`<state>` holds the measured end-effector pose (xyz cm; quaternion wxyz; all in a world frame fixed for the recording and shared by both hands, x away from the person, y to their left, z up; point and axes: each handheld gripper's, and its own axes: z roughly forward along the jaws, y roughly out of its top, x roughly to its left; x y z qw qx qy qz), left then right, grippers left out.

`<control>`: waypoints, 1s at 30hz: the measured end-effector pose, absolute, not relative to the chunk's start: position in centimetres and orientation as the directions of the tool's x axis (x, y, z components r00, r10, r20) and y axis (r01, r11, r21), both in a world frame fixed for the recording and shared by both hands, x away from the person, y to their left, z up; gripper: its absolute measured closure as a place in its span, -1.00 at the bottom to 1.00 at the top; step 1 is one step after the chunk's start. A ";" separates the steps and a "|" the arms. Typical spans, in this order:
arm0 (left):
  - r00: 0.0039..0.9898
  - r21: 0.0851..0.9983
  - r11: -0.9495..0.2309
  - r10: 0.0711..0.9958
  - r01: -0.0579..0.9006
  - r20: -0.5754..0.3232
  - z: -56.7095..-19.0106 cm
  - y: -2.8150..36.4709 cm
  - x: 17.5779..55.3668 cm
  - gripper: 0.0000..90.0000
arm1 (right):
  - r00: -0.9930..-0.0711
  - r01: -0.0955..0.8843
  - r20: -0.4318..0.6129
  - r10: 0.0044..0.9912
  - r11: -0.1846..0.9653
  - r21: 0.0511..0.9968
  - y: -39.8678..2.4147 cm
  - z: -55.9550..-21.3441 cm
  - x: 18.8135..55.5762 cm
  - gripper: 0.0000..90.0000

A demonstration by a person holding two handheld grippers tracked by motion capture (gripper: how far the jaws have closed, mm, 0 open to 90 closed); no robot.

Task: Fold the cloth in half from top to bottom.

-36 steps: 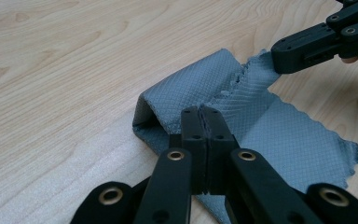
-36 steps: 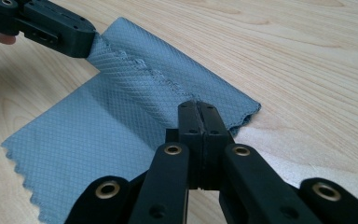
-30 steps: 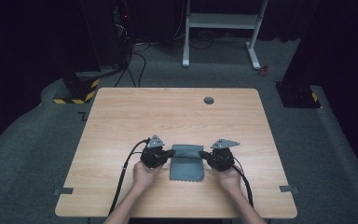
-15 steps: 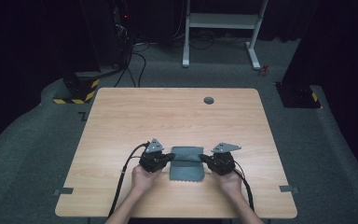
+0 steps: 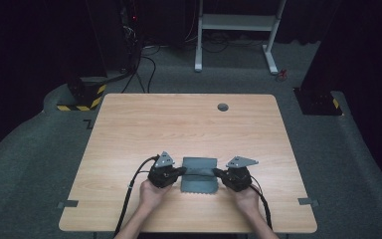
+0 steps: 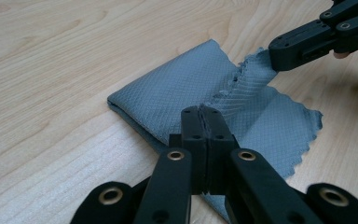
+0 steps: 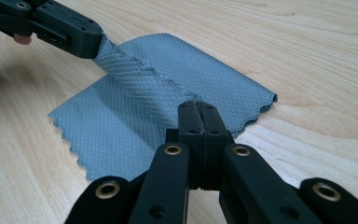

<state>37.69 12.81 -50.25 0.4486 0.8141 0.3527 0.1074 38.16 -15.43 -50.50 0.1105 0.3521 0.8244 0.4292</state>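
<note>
The tabletop point(image 5: 189, 124) is being lit evenly from above while the surrounding room is being left nearly black. Soft shadows are being cast beneath the hands. In both gripper views, the nearest claw parts are being rendered slightly soft, and the wood grain is being shown sharply.

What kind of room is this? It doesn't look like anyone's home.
Probably a lab or recording studio: a lone wooden table stands on grey carpet amid dark surroundings, with cables on the floor, a white metal stand behind, and a yellow-and-black striped base nearby.
</note>
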 end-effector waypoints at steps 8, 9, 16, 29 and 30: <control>0.735 0.801 -0.362 0.664 0.477 -0.138 -50.9 12.7 37.0 0.98 | -0.735 0.478 0.111 0.669 0.395 0.784 -15.6 -50.8 37.3 1.00; 0.735 0.801 -0.361 0.664 0.477 -0.139 -51.0 12.7 36.9 0.98 | -0.738 0.471 0.104 0.667 0.400 0.786 -15.6 -50.8 37.2 1.00; 0.741 0.801 -0.368 0.657 0.473 -0.135 -51.1 12.6 36.3 0.98 | -0.743 0.464 0.098 0.662 0.404 0.788 -15.7 -50.9 36.3 1.00; 0.752 0.793 -0.395 0.648 0.463 -0.117 -51.7 12.4 35.3 0.98 | -0.752 0.450 0.081 0.654 0.421 0.788 -15.8 -51.6 35.0 1.00; 0.752 0.793 -0.395 0.648 0.464 -0.117 -51.7 12.4 35.3 0.98 | -0.753 0.450 0.082 0.653 0.420 0.788 -15.8 -51.7 35.0 1.00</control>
